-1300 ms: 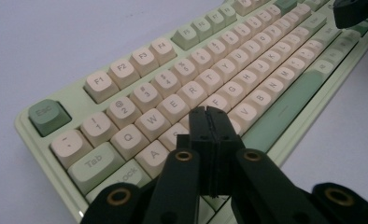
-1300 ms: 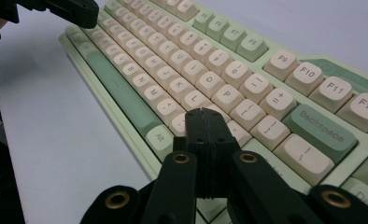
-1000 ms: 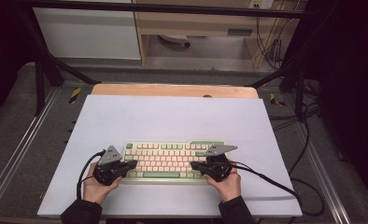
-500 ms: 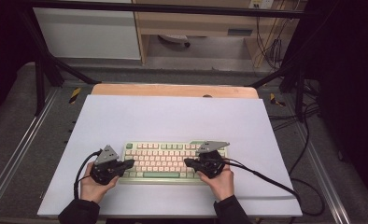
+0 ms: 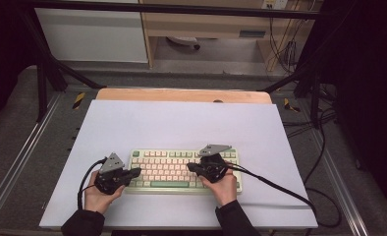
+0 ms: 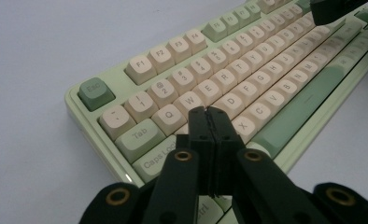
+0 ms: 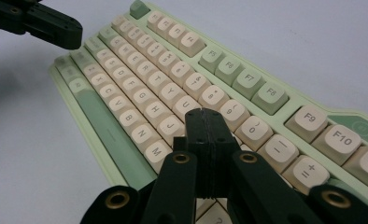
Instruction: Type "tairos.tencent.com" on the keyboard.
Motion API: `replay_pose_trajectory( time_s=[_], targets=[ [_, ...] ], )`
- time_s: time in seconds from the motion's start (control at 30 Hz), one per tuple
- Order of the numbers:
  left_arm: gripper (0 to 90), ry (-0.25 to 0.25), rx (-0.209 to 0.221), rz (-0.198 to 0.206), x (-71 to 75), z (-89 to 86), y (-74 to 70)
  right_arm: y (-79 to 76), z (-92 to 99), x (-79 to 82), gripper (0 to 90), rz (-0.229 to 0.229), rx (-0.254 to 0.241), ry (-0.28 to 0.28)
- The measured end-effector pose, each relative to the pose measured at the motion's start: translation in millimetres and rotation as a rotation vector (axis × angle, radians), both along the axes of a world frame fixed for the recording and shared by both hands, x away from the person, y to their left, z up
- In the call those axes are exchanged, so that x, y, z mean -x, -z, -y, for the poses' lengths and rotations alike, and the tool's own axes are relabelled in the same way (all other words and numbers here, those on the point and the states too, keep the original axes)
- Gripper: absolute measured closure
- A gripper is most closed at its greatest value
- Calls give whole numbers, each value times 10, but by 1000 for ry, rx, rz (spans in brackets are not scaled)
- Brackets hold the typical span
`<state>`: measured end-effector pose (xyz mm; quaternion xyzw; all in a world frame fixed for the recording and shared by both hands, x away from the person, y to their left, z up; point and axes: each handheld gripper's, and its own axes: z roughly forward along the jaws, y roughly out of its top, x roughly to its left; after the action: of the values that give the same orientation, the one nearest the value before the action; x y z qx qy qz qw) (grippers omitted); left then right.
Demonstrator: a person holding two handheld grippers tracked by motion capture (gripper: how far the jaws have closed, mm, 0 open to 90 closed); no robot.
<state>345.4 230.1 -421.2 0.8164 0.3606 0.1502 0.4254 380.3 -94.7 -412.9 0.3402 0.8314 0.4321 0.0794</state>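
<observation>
A pale green keyboard (image 5: 184, 171) with cream keys lies on the white board near the front edge. My left gripper (image 5: 137, 171) is shut, its tip over the keyboard's left end. In the left gripper view the closed jaws (image 6: 207, 112) sit just above the keys (image 6: 247, 70) near A and S. My right gripper (image 5: 190, 167) is shut with nothing in it and points left over the middle of the keyboard. The right gripper view has its closed jaws (image 7: 205, 114) above the keys (image 7: 140, 79) around J and K. I cannot tell whether either tip touches a key.
The white board (image 5: 181, 123) rests on a wooden table (image 5: 181, 94) inside a dark metal frame. A black cable (image 5: 280, 184) trails from the right gripper off the board's right side. More cables hang at the far right (image 5: 324, 123).
The right gripper has slid left along the keyboard, from its right end toward the middle. The left gripper has stayed in place.
</observation>
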Motion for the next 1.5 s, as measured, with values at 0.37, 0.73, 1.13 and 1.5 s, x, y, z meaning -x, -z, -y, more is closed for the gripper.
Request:
replay_pose_trajectory(
  time_s=[0.37, 0.73, 1.13, 1.5],
  targets=[
    [890, 1, -1, -1, -2, 5, 6, 132, -56, -119, 900, -13, 20, 27],
    [890, 3, -6, -3, -1, 14, 10, 179, -68, -142, 900, -15, 31, 26],
    [890, 3, -4, -3, -3, 10, 11, 125, -54, -97, 900, -5, 20, 11],
    [890, 2, -4, -3, -5, 10, 11, -24, 3, 9, 900, 13, 12, -14]
  ],
)
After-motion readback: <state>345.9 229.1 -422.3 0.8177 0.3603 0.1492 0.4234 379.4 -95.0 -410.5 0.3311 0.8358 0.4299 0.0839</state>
